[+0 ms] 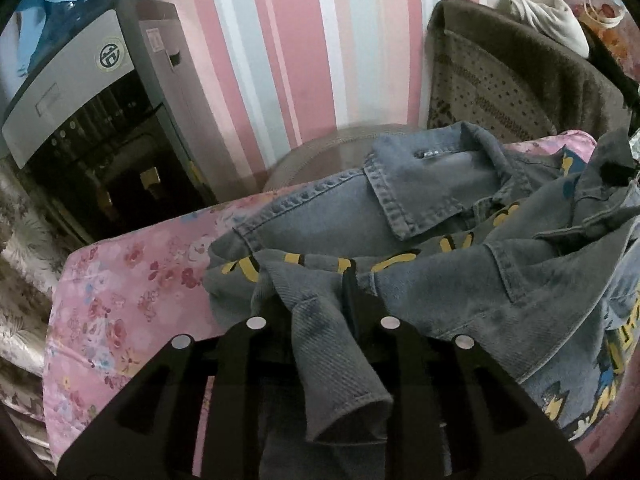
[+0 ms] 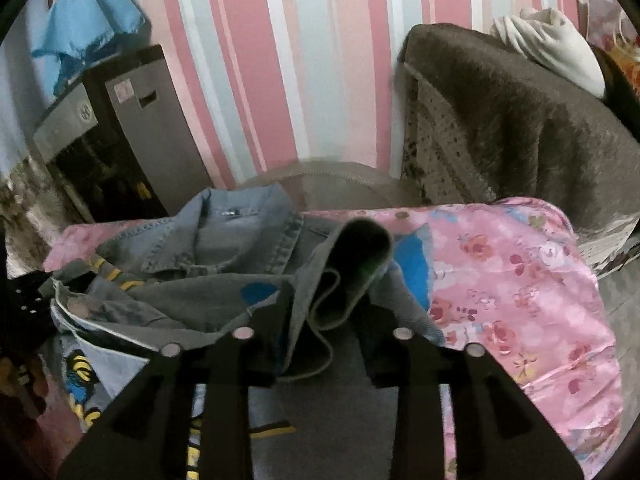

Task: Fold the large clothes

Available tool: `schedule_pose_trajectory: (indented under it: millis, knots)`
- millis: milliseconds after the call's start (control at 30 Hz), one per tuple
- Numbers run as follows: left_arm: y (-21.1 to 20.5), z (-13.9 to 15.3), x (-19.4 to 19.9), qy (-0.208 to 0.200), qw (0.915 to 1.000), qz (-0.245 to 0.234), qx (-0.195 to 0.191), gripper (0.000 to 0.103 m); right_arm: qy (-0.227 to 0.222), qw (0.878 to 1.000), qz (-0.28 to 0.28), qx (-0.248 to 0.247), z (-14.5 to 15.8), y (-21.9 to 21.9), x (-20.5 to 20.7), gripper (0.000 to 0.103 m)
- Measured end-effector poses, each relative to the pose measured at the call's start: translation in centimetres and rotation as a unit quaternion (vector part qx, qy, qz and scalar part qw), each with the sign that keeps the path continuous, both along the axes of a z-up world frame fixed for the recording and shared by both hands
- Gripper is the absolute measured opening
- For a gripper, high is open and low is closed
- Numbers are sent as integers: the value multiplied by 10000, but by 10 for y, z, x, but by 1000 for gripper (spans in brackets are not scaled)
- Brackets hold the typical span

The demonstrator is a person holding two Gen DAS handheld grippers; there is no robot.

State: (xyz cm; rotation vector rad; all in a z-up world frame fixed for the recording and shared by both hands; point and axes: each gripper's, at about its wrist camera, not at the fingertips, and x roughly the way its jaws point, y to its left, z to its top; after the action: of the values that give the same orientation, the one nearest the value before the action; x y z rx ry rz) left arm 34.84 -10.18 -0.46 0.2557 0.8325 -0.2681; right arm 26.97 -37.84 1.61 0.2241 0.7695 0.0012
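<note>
A blue denim jacket (image 1: 420, 216) with yellow lettering and cartoon prints lies crumpled on a pink floral sheet (image 1: 120, 288). My left gripper (image 1: 320, 300) is shut on a fold of the jacket's fabric, which hangs down between the black fingers (image 1: 356, 296). In the right wrist view the same denim jacket (image 2: 224, 240) lies to the left on the pink sheet (image 2: 520, 288). My right gripper (image 2: 324, 312) is shut on a sleeve cuff (image 2: 352, 264) that stands up curled between its fingers (image 2: 276, 312).
A grey and black cabinet (image 1: 92, 120) with a blue cloth (image 2: 88, 20) on top stands at the left by the striped wall. A brown blanket (image 2: 520, 120) drapes over furniture at the right, with a white cloth (image 2: 552, 44) on it.
</note>
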Motion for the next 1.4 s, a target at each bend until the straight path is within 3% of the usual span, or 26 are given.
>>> schedule_pose_trajectory:
  millis: [33, 100, 167, 233, 267, 367, 600, 767, 1000, 1133, 1200, 1333, 1400]
  knots:
    - [3, 1, 2, 33, 10000, 18, -71, 24, -122, 9997, 17, 191, 5, -5, -4, 45]
    - [9, 7, 2, 101, 9996, 78, -243, 30, -402, 9981, -17, 470, 18, -13, -14, 65]
    - [15, 14, 3, 156, 9988, 101, -458, 33, -572, 9974, -11, 441, 31, -14, -23, 66]
    - [21, 21, 3, 227, 9972, 65, -710, 65, -631, 9977, 17, 232, 38, -12, -28, 67]
    - [23, 25, 2, 128, 9974, 174, -689, 100, -641, 9979, 18, 119, 39, -11, -29, 69]
    - [26, 39, -7, -499, 9975, 421, -284, 100, -575, 9983, -47, -58, 37, -12, -27, 70]
    - [54, 43, 7, -241, 9976, 564, -322, 100, -276, 9987, -87, -416, 25, -13, -19, 70]
    - [69, 46, 7, -98, 9997, 203, -56, 100, -158, 9987, 40, -476, 28, -20, -25, 70]
    - [66, 59, -15, 119, 9979, -600, -221, 100, -91, 9986, 154, -497, 24, -17, -24, 73]
    - [61, 54, -23, 65, 9963, -847, 95, 99, 68, 9980, 221, -581, 17, -11, -19, 73]
    - [57, 47, -23, 181, 9950, -979, 110, 90, 140, 9977, 284, -607, 14, -9, -18, 73]
    - [43, 29, -18, 407, 9928, -1083, 309, 80, 263, 9960, 405, -749, 7, -3, -15, 73]
    - [36, 20, -16, 460, 9920, -1104, 414, 65, 213, 9955, 391, -831, 5, -2, -14, 73]
